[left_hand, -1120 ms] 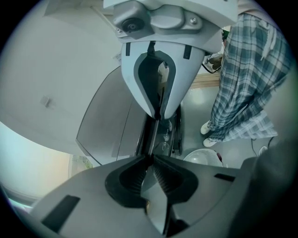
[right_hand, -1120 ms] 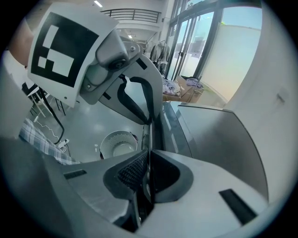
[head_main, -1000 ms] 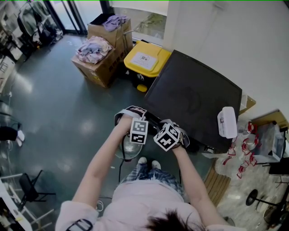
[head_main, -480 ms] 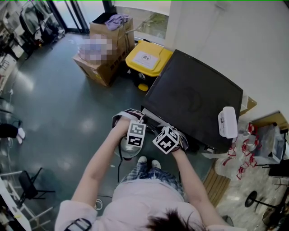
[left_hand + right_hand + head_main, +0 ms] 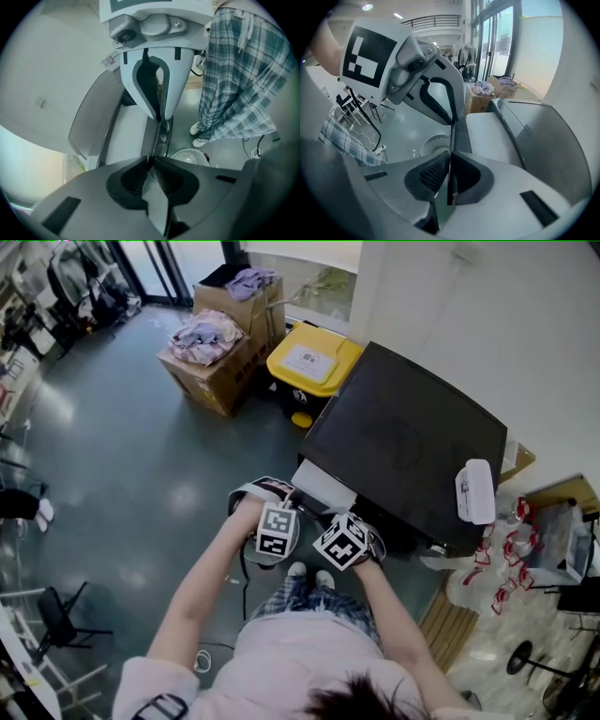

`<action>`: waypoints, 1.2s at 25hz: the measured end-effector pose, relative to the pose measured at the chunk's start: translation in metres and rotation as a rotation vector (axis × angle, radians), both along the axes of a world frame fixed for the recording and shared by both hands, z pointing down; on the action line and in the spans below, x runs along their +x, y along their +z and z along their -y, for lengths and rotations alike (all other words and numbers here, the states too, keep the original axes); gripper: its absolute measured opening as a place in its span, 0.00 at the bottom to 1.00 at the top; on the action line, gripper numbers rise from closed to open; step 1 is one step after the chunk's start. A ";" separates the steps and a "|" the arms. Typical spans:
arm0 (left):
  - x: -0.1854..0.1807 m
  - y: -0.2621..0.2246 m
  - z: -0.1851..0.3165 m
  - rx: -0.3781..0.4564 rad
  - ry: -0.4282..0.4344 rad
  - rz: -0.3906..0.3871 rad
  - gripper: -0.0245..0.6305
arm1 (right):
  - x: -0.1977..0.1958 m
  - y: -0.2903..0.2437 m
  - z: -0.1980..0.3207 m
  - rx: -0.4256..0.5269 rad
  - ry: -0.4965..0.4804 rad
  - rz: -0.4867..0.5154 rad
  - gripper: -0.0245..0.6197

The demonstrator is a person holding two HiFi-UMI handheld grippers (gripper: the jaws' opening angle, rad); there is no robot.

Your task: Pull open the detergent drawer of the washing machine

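The dark-topped washing machine [image 5: 403, 451] stands against the wall. Its pale detergent drawer [image 5: 323, 486] sticks out of the front, toward the person. In the left gripper view the drawer [image 5: 129, 136] runs back to the machine, and my left gripper [image 5: 155, 140] is shut on the thin front edge of the drawer. My right gripper [image 5: 451, 138] is shut on that same front edge further along, with the drawer's top [image 5: 487, 133] to its right. From the head view both marker cubes [image 5: 275, 529] [image 5: 342, 542] sit side by side at the drawer's front, hiding the jaws.
A round white fan [image 5: 190, 157] lies on the floor below the drawer, beside the person's feet [image 5: 307, 573]. A yellow bin [image 5: 307, 362] and cardboard boxes of clothes [image 5: 211, 348] stand left of the machine. A white object [image 5: 472, 491] rests on the machine's right edge.
Both grippers have moved together toward the person, away from the machine. The drawer has come out with them, and more of its pale top shows.
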State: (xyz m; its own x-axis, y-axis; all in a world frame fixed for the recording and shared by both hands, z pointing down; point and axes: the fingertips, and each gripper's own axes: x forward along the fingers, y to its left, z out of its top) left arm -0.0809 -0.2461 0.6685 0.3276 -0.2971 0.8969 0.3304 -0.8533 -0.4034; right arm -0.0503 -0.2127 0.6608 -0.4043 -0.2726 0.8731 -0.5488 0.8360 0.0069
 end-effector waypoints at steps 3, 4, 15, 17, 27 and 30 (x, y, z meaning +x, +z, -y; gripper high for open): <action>-0.006 0.000 -0.009 0.005 -0.003 0.002 0.14 | -0.005 0.002 -0.009 -0.010 -0.013 0.000 0.11; -0.007 0.000 -0.011 0.007 -0.005 0.003 0.14 | -0.006 0.001 -0.012 -0.011 -0.016 0.000 0.11; -0.018 0.002 -0.035 0.011 -0.002 0.015 0.14 | -0.018 0.003 -0.036 -0.025 -0.032 0.012 0.11; -0.021 0.002 -0.039 0.012 -0.002 0.016 0.14 | -0.021 0.002 -0.039 -0.028 -0.033 0.020 0.11; -0.031 0.002 -0.052 0.004 -0.004 0.019 0.13 | -0.030 0.002 -0.052 -0.052 -0.034 0.039 0.10; -0.034 0.003 -0.058 -0.003 -0.004 0.025 0.13 | -0.032 0.005 -0.057 -0.059 -0.035 0.042 0.10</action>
State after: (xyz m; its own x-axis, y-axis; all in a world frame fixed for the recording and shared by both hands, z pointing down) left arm -0.1147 -0.1885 0.6711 0.3040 -0.2958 0.9056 0.3370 -0.8558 -0.3926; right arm -0.0821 -0.1561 0.6655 -0.4497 -0.2063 0.8690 -0.5180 0.8529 -0.0656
